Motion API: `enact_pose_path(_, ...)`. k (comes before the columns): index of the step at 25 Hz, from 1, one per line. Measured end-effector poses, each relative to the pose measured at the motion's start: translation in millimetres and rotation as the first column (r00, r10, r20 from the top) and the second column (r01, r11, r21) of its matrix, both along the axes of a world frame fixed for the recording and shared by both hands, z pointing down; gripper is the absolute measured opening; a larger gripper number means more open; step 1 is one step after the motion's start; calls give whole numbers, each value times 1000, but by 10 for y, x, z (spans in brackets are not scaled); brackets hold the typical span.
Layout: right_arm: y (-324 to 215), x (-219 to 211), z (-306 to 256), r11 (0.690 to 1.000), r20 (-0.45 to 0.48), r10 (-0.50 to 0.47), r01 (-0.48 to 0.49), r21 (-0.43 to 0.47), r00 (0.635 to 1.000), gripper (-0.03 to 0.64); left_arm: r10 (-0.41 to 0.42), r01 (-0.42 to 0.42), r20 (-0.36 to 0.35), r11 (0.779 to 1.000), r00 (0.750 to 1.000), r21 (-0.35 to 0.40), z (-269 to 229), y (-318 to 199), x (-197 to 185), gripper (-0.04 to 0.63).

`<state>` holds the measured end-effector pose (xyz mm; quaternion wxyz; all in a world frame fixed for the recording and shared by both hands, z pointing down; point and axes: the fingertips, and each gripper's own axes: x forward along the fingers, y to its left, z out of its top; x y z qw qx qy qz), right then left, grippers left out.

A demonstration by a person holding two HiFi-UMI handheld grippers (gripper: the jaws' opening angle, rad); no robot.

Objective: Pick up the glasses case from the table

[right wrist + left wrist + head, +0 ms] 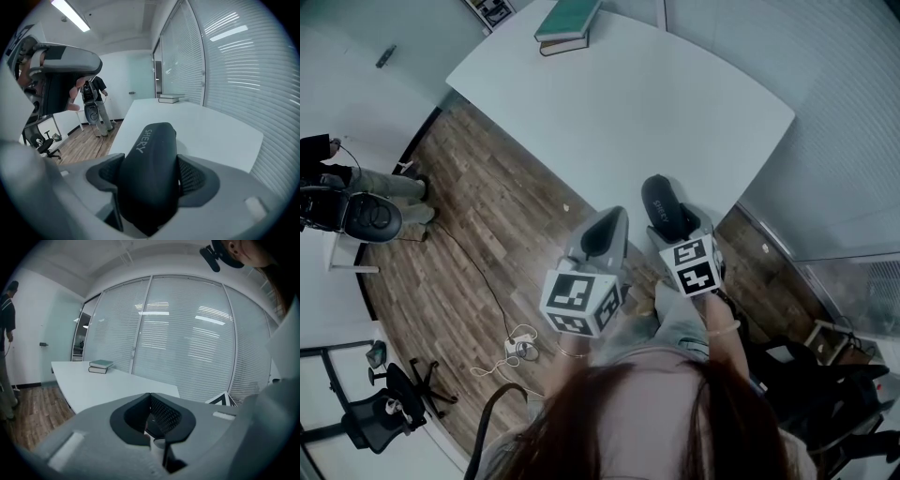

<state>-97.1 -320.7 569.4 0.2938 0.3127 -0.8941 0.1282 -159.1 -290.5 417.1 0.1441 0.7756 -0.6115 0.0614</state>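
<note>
The black glasses case (149, 173) with pale lettering sits between the jaws of my right gripper (151, 176), which is shut on it. In the head view the glasses case (666, 207) sticks out past the right gripper (673, 217), held above the near edge of the white table (619, 103). My left gripper (602, 234) hovers beside it over the floor. Its dark jaws meet with nothing between them in the left gripper view (151, 414).
Two stacked books (567, 24) lie at the table's far end, books (100, 366) also showing ahead of the left gripper. A person (366, 183) stands at the left by a chair. Cables (514, 349) trail on the wooden floor. Glass walls with blinds (187, 333) border the table.
</note>
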Motion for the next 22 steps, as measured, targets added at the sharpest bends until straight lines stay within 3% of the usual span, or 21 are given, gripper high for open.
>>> enact_pose_path(22, 185, 19, -540, 989, 96, 85, -96, 113, 992, 348, 21, -20, -5, 998, 1000, 67, -224, 430, -151, 9)
